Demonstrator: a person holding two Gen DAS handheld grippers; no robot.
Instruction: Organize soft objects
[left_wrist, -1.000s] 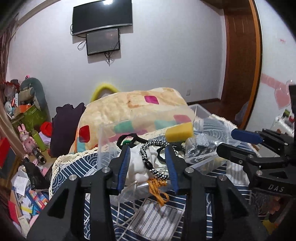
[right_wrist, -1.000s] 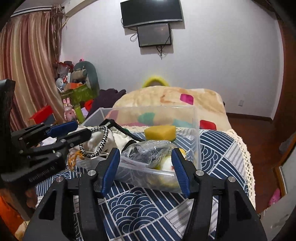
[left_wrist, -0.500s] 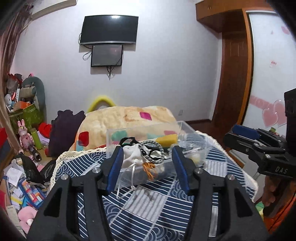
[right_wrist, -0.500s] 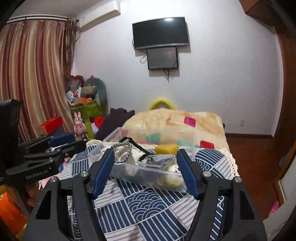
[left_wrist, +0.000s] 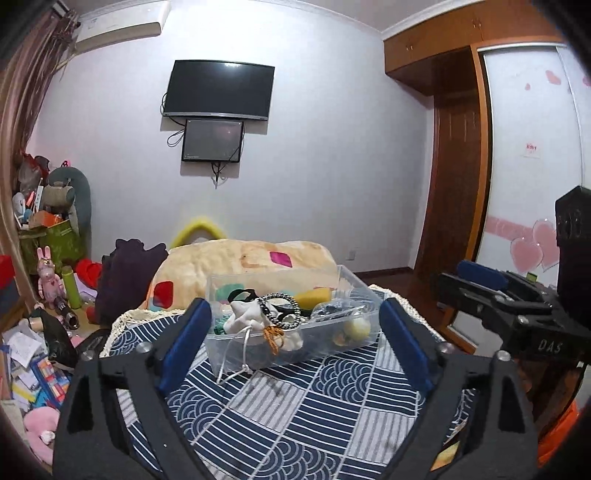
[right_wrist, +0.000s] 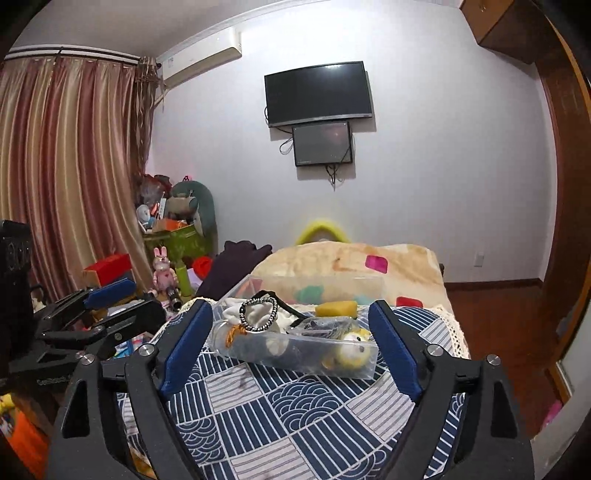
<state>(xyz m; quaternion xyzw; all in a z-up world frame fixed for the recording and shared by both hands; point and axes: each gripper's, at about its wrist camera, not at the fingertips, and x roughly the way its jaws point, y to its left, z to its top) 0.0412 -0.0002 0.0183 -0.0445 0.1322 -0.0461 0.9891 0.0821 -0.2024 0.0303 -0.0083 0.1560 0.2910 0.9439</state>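
So here we've got both grippers hanging back from the clear plastic bin (left_wrist: 284, 347), which sits on the blue-and-white patterned cloth (left_wrist: 303, 417) covering the tabletop. The left gripper (left_wrist: 293, 341) has its jaws spread wide with nothing between them, and it's the same for the right gripper (right_wrist: 290, 345): wide open, holding nothing, not touching the bin.

All the soft stuff we can see is piled inside the bin. At its left end there's a white drawstring pouch (left_wrist: 245, 317) with its cord spilling over the front wall onto the cloth, and a black-and-white beaded bracelet (left_wrist: 279, 310) sitting on top of it, an orange tassel (left_wrist: 272, 334) dangling against the bin wall. A yellow sponge (right_wrist: 338, 308) lies toward the back, and a small yellow-and-white plush (right_wrist: 352, 352) is pressed against the front wall at the right end. There's also some crinkly clear plastic bag in there with dark stuff in it; we can't make out what.

Behind the bin is a cream blanket (left_wrist: 255, 266) with coloured patches.
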